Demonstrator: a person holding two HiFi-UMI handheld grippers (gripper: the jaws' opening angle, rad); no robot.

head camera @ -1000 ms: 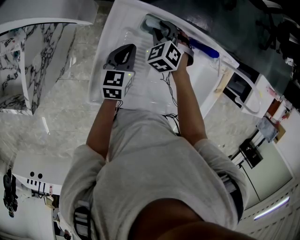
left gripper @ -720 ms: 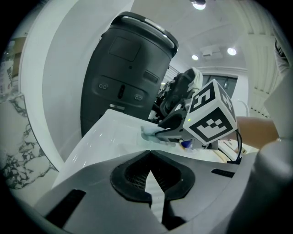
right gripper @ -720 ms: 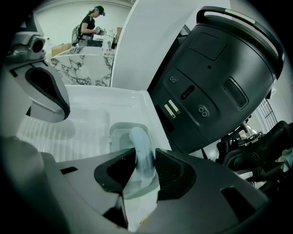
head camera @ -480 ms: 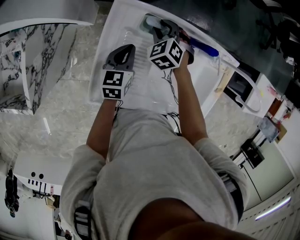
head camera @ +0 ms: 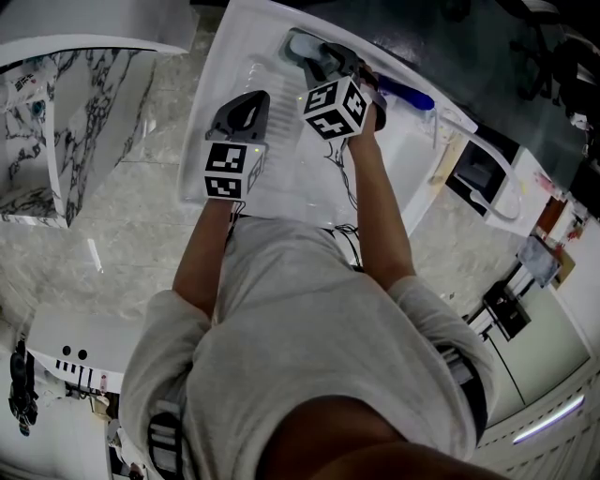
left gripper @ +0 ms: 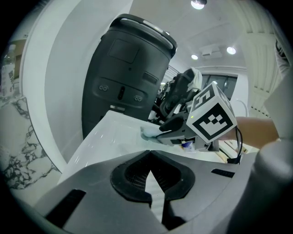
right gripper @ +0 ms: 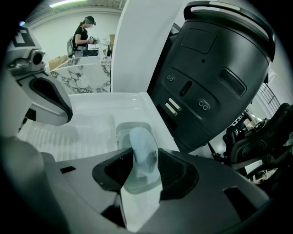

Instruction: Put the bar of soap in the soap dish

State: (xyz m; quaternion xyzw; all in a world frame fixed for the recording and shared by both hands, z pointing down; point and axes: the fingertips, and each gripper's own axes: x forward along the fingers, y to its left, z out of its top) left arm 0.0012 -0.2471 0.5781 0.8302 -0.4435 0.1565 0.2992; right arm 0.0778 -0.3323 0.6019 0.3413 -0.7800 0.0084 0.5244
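A white worktop (head camera: 239, 66) with a ribbed draining surface fills the middle of the head view. Behind it rises a big dark grey housing (right gripper: 215, 64) with a rounded top and small buttons and a slot on its face (what machine it is cannot be told). A blue-handled item (head camera: 408, 95) lies at the worktop's far edge. Off to one side stands a marble-veined counter (right gripper: 87, 75), with a person (right gripper: 83, 33) in a dark top behind it. Pale stone floor (head camera: 122, 234) surrounds the worktop, and round ceiling lights (left gripper: 198, 3) glow overhead.
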